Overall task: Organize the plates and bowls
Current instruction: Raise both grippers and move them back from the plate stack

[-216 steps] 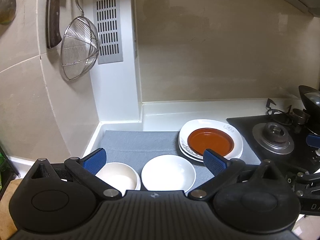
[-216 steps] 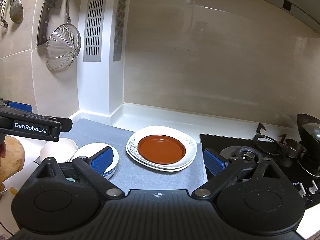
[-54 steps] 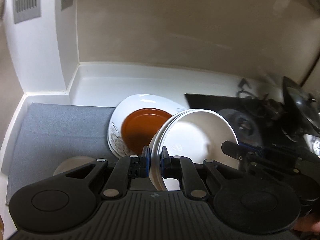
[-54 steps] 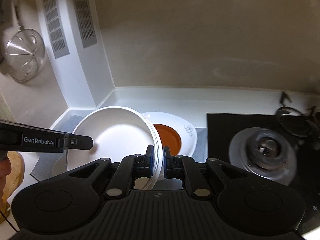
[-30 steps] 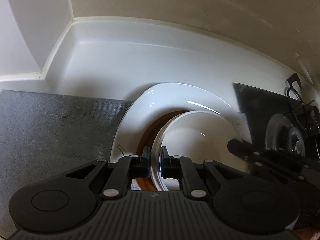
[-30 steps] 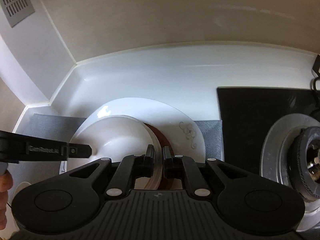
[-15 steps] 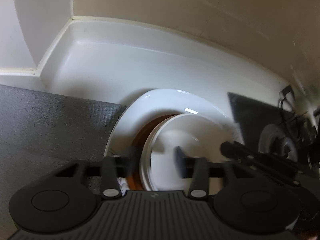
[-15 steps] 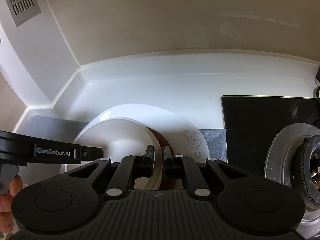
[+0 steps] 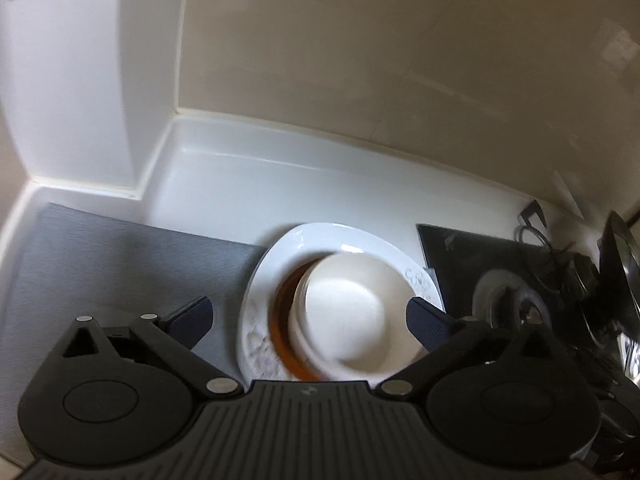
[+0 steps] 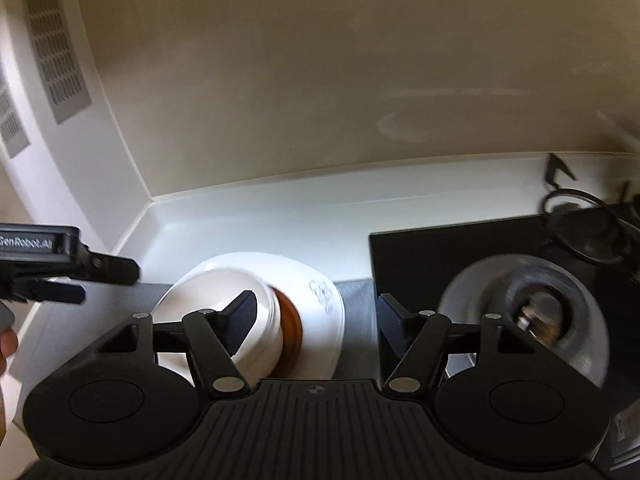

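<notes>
Two pairs of fingers (image 9: 308, 320) (image 10: 316, 320) spread, empty, over grey mat (image 9: 120, 264), white counter (image 9: 280, 184), beige wall (image 9: 400, 60).

White lettering reading "GenRobot.AI" runs along the side of the black left gripper (image 10: 60, 276), seen at the left edge of the right wrist view, its first letter cut off by the frame; the left wrist view, blurred throughout, holds no readable text.
</notes>
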Tool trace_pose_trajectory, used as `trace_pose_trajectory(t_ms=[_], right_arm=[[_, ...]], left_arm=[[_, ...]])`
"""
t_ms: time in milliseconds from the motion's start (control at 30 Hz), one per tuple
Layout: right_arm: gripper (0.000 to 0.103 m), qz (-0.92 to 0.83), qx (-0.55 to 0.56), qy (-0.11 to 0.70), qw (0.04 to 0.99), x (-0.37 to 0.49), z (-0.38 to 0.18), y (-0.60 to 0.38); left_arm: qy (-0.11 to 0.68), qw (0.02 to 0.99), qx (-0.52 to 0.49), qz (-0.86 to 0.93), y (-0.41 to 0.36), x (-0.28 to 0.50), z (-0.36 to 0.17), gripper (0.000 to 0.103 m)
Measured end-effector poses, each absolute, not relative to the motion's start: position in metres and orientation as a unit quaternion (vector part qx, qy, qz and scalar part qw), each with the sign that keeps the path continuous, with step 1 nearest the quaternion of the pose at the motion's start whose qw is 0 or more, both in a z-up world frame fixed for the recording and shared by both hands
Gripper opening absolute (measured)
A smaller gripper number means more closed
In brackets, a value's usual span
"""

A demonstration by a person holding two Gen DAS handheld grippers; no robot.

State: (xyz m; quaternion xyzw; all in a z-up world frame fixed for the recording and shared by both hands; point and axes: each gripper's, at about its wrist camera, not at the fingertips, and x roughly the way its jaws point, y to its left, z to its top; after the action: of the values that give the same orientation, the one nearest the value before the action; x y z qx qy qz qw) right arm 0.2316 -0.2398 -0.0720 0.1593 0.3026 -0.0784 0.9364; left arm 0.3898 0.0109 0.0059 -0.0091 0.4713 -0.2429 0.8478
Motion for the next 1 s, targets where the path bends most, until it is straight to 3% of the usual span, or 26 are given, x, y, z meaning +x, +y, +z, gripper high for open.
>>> trace_pose_trajectory(t_ms=[333,633,1000], right_arm=[[0.075,-0.062,0.164,0.293,0.94,0.126,-0.061,-0.185],[0.08,-0.092,0.149,0.24,0.955,0.067,-0.039,-0.144],[0.085,-0.06,0.123,0.254,0.958,0.025,-0.036,-0.107]], left_arm=[[0.392,0.883,0.037,-0.256,0.069,0.275,0.039,0.103],[0.389,0.884,0.005,-0.26,0.118,0.206,0.042,0.103],[0.382,0.891,0.028,-0.244,0.127,0.167,0.041,0.103]])
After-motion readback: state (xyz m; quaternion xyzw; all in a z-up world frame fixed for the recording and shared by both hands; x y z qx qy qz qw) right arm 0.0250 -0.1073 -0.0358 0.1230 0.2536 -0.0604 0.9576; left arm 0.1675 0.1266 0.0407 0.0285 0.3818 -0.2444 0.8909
